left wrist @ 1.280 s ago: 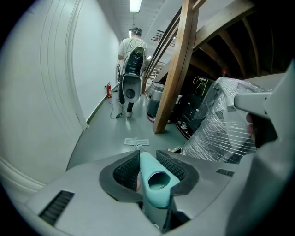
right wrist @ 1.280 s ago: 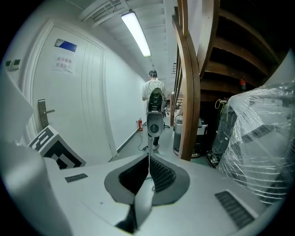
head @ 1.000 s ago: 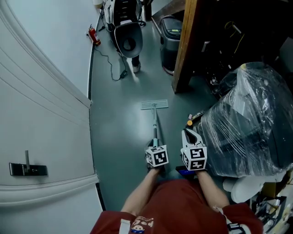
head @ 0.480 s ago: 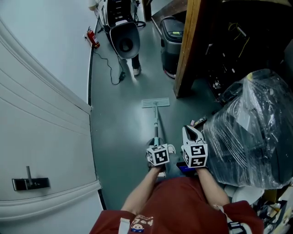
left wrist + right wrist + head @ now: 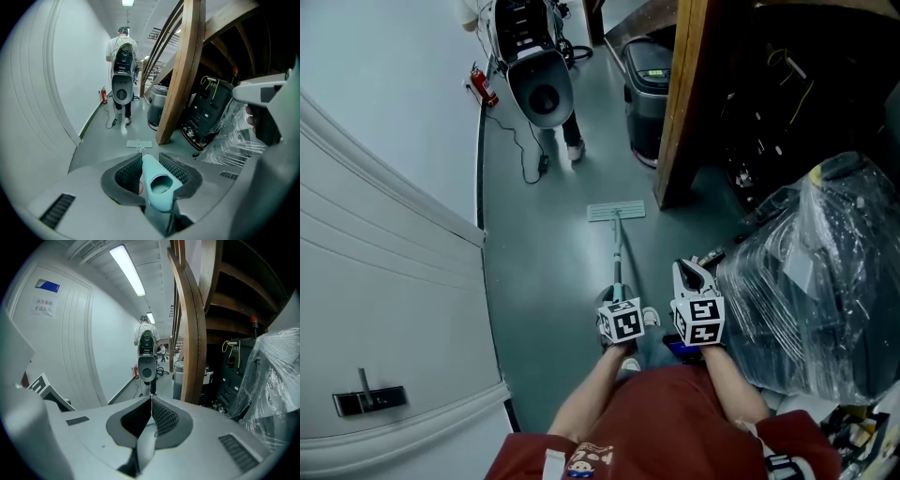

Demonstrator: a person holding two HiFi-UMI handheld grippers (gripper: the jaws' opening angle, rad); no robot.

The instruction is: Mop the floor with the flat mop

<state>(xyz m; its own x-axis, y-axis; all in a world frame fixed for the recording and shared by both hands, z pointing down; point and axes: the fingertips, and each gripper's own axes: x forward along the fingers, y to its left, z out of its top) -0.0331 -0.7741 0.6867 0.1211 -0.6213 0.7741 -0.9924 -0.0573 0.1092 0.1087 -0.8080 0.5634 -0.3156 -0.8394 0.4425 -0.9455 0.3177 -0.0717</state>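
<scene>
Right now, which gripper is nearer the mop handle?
Left. The left gripper is clamped on the teal top end of the mop handle; the right gripper sits just to its right, jaws shut on nothing, apart from it.

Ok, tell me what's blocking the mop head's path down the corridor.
Bare floor lies just ahead of the mop head, but farther on a person stands in its lane, with a cable on the floor beside them.
</scene>
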